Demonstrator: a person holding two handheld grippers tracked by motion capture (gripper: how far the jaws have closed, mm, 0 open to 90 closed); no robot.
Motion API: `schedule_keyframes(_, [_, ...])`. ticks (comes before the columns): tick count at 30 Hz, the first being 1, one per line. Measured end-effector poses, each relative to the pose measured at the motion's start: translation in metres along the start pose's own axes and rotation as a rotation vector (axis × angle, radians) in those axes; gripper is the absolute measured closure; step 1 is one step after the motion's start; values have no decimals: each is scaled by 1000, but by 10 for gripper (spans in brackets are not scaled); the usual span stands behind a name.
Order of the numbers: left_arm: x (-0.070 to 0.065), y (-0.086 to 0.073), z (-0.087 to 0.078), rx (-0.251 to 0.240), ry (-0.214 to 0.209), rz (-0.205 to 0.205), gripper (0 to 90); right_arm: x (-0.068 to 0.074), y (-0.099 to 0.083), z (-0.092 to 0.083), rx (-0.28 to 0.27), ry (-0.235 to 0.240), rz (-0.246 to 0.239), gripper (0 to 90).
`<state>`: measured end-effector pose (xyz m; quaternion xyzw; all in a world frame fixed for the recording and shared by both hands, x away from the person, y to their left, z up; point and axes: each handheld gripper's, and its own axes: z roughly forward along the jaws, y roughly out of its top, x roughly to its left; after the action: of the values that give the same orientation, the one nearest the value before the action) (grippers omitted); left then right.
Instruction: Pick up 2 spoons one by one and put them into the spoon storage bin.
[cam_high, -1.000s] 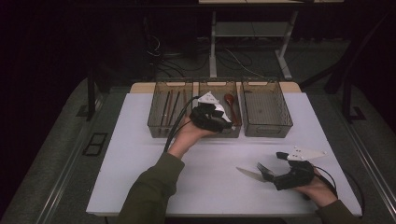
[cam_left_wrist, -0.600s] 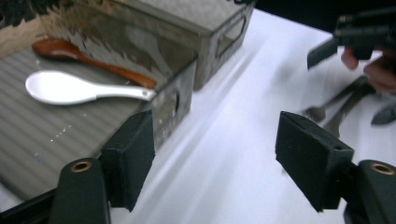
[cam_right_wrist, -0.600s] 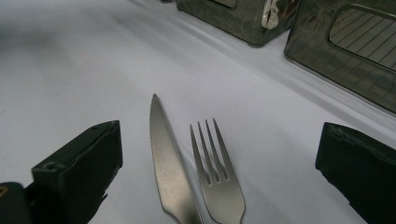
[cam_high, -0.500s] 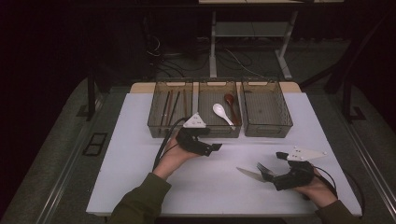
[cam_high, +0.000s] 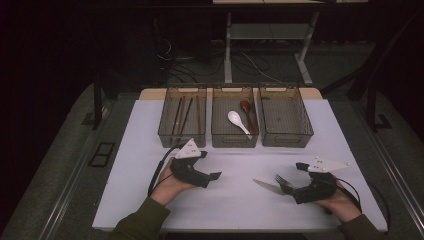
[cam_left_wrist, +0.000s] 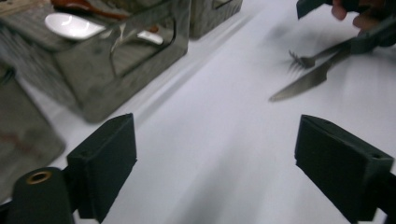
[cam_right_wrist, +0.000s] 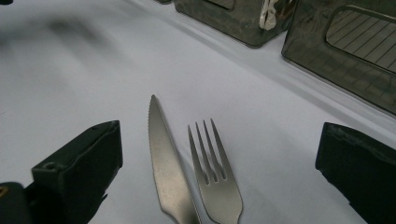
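My left gripper (cam_high: 209, 167) rests low over the white table (cam_high: 150, 150) at the near left and points right. Its jaws have just been opening and stand open with nothing between them (cam_left_wrist: 219, 140). A steel knife (cam_high: 267, 186) and fork (cam_high: 280, 179) lie side by side on the table at the near right. My right gripper (cam_high: 295, 177) is open around their handle ends. In the right gripper view the knife (cam_right_wrist: 168, 168) and fork (cam_right_wrist: 217, 172) lie between the wide jaws, touching neither. The left gripper view shows the fork (cam_left_wrist: 303, 60) and knife (cam_left_wrist: 303, 81) ahead.
Three smoky plastic bins stand in a row at the back. The left bin (cam_high: 165, 132) holds chopsticks (cam_high: 182, 112). The middle bin (cam_high: 235, 140) holds a white spoon (cam_high: 237, 120) and a brown spoon (cam_high: 246, 107). The right bin (cam_high: 287, 140) holds nothing visible.
The left hand has drawn back from over the middle bin and come down to the near left of the table. The white spoon now lies uncovered in that bin. The right hand has kept still.
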<state>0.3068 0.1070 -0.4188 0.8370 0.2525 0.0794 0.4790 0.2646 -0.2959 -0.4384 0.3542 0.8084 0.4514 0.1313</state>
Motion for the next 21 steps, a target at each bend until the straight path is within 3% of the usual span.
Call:
schedule_keyframes(8, [-3, -25, -20, -2, 10, -1, 12, -2, 0, -1, 9, -2, 12, 6])
schedule_keyframes(16, [-5, -43, -41, -10, 28, -27, 0, -4, 2, -4, -4, 11, 39, 6])
schedule_keyframes(21, [-4, -50, -49, -7, 36, -33, 0, -4, 4, -5, 9, 36, 16, 6])
